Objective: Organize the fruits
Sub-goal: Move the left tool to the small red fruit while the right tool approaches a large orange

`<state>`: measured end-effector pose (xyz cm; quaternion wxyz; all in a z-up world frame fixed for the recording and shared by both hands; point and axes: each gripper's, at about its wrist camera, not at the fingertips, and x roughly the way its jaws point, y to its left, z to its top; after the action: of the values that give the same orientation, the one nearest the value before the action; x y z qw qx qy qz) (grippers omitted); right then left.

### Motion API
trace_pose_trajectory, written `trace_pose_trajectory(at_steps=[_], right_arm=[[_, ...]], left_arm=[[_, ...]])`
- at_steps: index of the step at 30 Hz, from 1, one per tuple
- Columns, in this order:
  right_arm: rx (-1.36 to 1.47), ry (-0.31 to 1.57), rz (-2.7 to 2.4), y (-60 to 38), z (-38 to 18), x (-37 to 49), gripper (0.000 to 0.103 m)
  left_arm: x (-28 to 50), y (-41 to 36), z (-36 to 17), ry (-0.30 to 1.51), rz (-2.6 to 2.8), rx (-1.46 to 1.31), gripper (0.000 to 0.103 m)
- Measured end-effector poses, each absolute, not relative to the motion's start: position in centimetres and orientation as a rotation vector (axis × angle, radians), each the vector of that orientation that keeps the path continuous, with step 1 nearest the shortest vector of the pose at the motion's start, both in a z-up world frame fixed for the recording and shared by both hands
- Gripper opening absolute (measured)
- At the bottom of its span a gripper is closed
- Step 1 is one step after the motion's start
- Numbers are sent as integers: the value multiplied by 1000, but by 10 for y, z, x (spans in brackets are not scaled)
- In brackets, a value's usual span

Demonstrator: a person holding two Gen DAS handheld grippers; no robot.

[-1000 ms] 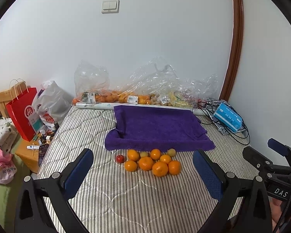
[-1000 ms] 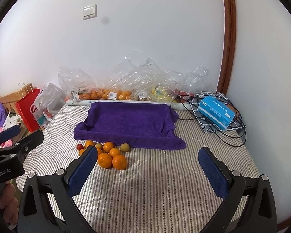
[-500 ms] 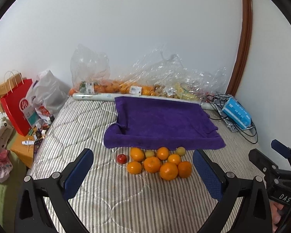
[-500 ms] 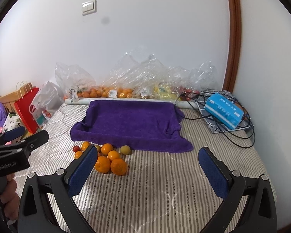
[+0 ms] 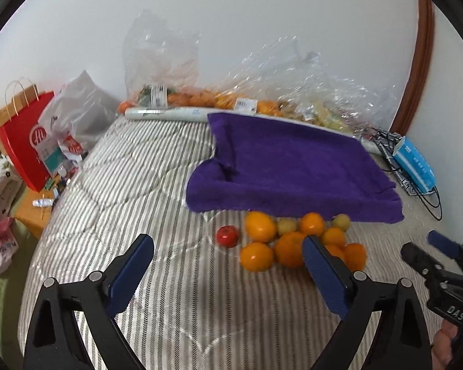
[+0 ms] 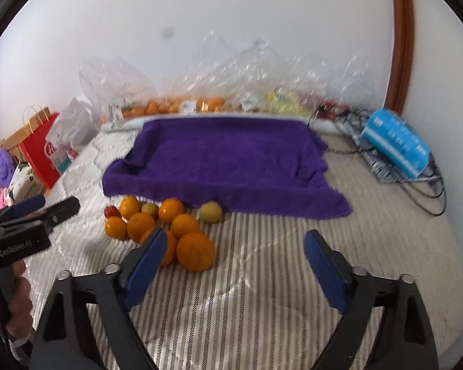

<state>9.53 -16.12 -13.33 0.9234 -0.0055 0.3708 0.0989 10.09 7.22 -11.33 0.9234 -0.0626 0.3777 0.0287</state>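
Striped grey-and-white bedding covers the mattress (image 6: 262,293), and the bare stretch in front of both grippers is wide and flat. A purple towel (image 6: 225,160) lies across the middle, its long axis running from 9 to 3 o'clock in the right wrist view, its near edge hanging in a soft fold just beyond the fruit. Behind the towel, at 12 o'clock, crinkled clear plastic bags (image 6: 231,77) of more fruit line the white wall. A blue box (image 6: 395,145) with black cables sits at 2 o'clock near the brown door frame; a red paper bag (image 5: 24,141) stands off the bed's edge at 9 o'clock in the left wrist view.

The loose fruit (image 6: 169,231) sits in one tight cluster touching the towel's front edge: several oranges (image 5: 259,226), two pale yellow-green round fruits (image 6: 210,212) and one small red fruit (image 5: 227,236) at the cluster's left end. The cluster stretches roughly left to right along the towel's edge.

The left gripper (image 5: 228,265) hovers above the bedding with the fruit just beyond its right finger; its jaws are wide and closing, with nothing between them. The right gripper (image 6: 234,256) is likewise closing on nothing, its left finger overlapping the nearest oranges in view; whether it touches them I cannot tell.
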Motion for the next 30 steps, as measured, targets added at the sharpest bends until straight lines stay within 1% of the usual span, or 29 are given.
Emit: trace_pose_trajectory(at_steps=[2, 4, 6, 8, 10, 12, 13, 17, 20, 26, 28, 29, 30], right_arm=[[-8, 798, 229, -158, -147, 102, 79], [-4, 823, 253, -154, -160, 106, 74], [-7, 830, 271, -150, -167, 108, 73], [-19, 841, 284, -143, -176, 112, 69], [-24, 857, 300, -138, -183, 117, 62], [-28, 874, 312, -133, -188, 123, 60], [-31, 875, 318, -131, -190, 125, 57], [-55, 862, 320, -128, -193, 129, 56], [-94, 876, 329, -128, -196, 130, 54], [-108, 894, 310, -129, -208, 138, 54], [-114, 894, 303, -130, -211, 139, 50], [-121, 885, 300, -130, -210, 139, 47], [-131, 882, 299, -131, -210, 139, 43]], left_arm=[[106, 79, -122, 792, 60, -147, 96], [112, 84, -131, 825, 42, -167, 96], [116, 86, -137, 846, 35, -174, 96], [119, 87, -142, 856, 36, -169, 96], [120, 87, -144, 856, 35, -160, 93], [121, 86, -146, 856, 37, -148, 93], [122, 86, -147, 854, 42, -144, 93], [128, 91, -155, 860, 53, -151, 92], [131, 94, -159, 873, 32, -171, 83], [140, 93, -164, 868, 8, -174, 82], [143, 96, -165, 867, -6, -188, 78], [145, 98, -165, 867, -17, -197, 74], [145, 98, -165, 868, -26, -204, 71]])
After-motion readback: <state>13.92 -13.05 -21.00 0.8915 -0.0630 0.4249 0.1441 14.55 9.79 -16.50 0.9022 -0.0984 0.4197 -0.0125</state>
